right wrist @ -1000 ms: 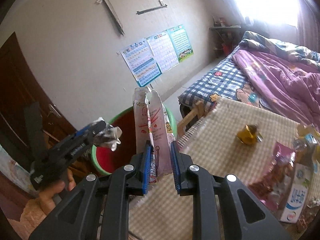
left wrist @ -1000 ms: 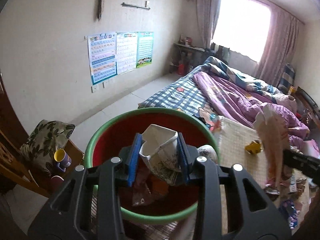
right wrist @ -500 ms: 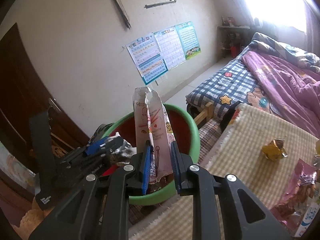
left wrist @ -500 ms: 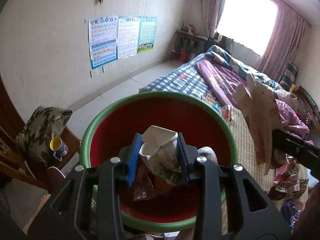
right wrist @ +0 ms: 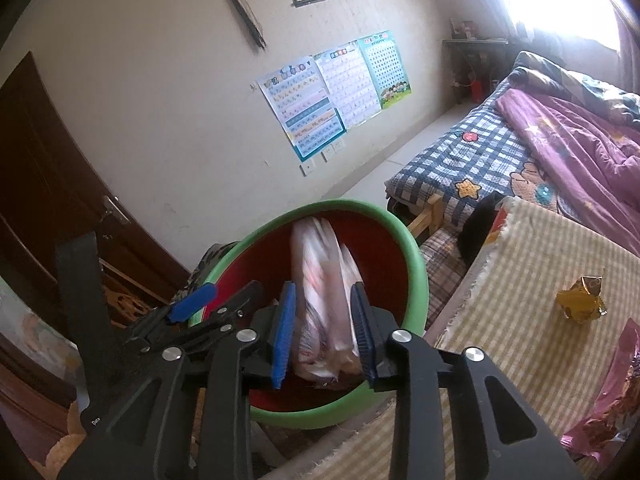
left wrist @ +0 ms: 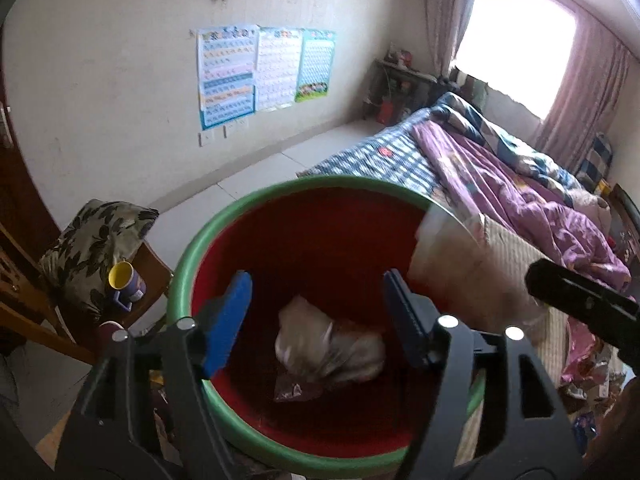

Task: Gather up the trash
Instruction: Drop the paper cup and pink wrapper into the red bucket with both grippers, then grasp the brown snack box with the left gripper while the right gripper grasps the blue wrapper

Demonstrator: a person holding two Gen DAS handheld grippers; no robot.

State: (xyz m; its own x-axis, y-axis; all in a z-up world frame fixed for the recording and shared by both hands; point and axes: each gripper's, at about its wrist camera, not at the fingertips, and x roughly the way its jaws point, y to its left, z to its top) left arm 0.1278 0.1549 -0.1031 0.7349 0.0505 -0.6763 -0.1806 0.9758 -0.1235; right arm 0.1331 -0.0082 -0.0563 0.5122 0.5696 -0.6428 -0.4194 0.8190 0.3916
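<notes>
Wrapper (right wrist: 324, 300) stands upright over the bin (right wrist: 416, 264), blurred btwn your right gripper (right wrist: 324, 336) pads, spread partway; contact unclear. Left gripper (left wrist: 316, 320) wide open, empty, above bin.

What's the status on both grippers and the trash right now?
Left gripper open above bin, crumpled paper inside. Right gripper open, blurred wrapper between its jaws over bin. Nothing blocking.
</notes>
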